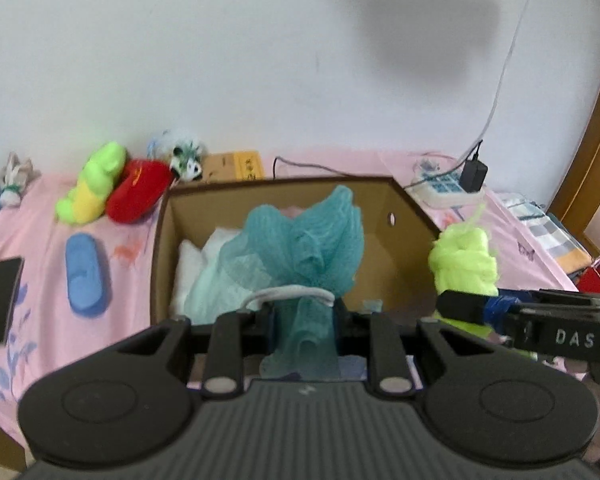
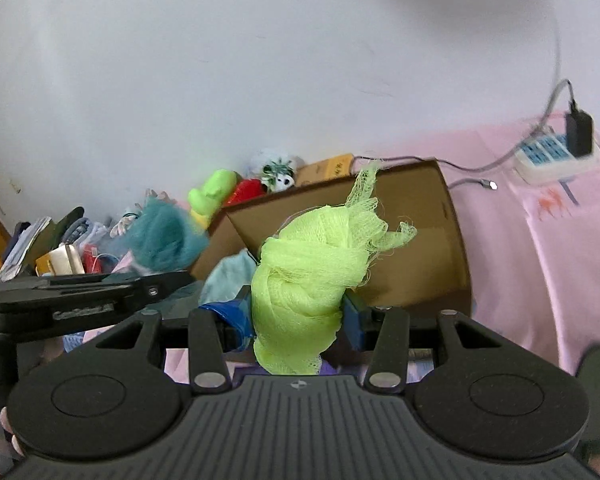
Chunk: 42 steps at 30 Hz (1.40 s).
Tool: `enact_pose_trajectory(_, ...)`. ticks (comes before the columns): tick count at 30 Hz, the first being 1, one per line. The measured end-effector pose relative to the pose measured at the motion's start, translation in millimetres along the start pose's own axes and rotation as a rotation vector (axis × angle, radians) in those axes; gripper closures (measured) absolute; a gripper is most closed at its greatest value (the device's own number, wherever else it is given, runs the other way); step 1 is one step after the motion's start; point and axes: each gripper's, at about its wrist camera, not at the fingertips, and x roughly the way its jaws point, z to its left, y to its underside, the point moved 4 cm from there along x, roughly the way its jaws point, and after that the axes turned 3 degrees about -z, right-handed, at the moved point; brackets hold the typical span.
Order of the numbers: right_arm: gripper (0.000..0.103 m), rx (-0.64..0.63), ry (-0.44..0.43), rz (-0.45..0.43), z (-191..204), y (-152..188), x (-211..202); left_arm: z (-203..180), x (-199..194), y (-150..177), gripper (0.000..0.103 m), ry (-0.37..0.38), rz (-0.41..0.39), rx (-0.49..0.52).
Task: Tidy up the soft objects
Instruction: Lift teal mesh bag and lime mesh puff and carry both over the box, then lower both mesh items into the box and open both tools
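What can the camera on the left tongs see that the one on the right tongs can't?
Only the left view shows a blue oval plush pad and a black phone on the pink sheet. Only the right view shows a heap of papers and clutter by the wall. Both show the brown cardboard box, the teal mesh sponge in the left tongs, and the lime mesh sponge in the right tongs.

black tongs, blue pads, ribbed grey housing, "das" marking.

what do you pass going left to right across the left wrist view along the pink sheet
black phone → blue oval pad → open cardboard box → yellow-green mesh bundle → white power strip
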Motion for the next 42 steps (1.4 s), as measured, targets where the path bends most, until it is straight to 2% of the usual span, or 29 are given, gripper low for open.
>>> enact_pose_trajectory(5, 0.073, -0.049, -0.004, 0.027, 6.2, -15.1, 20.8, -1.5, 15.0, -17.3, 0.081, -0.003, 0.001, 0.007)
enact_pose_trajectory(11, 0.073, -0.067, 0.028, 0.066, 2.3, -19.8, 52.1, 2.9, 38.7, -18.9, 0.081, -0.011, 0.037, -0.01)
enact_pose_trajectory(17, 0.073, -0.053, 0.054, 0.11, -10.1, -14.9, 82.7, 9.4, 64.4, -15.2, 0.081, -0.022, 0.077, -0.037)
enact_pose_trajectory(28, 0.069, -0.054, 0.087, 0.267, -21.3, 4.5, 122.2, 23.3, 114.7, 2.6, 0.08, -0.033, 0.194, -0.094)
enact_pose_trajectory(33, 0.069, -0.005, 0.076, 0.337, -25.1, 3.9, 128.2, 26.2, 122.9, 7.9, 0.07, -0.048, 0.209, -0.101)
enact_pose_trajectory(35, 0.069, -0.013, 0.085, 0.345, -25.6, 3.6, 127.5, 28.2, 122.4, 8.4, 0.062, -0.058, 0.204, -0.102)
enact_pose_trajectory(37, 0.069, -0.02, 0.097, 0.348, -25.2, 2.2, 124.1, 31.3, 119.6, 9.1, 0.049, -0.061, 0.199, -0.111)
enact_pose_trajectory(42, 0.069, -0.022, 0.09, 0.36, -24.6, -1.6, 116.4, 35.9, 106.8, 7.4, 0.045, -0.034, 0.184, -0.138)
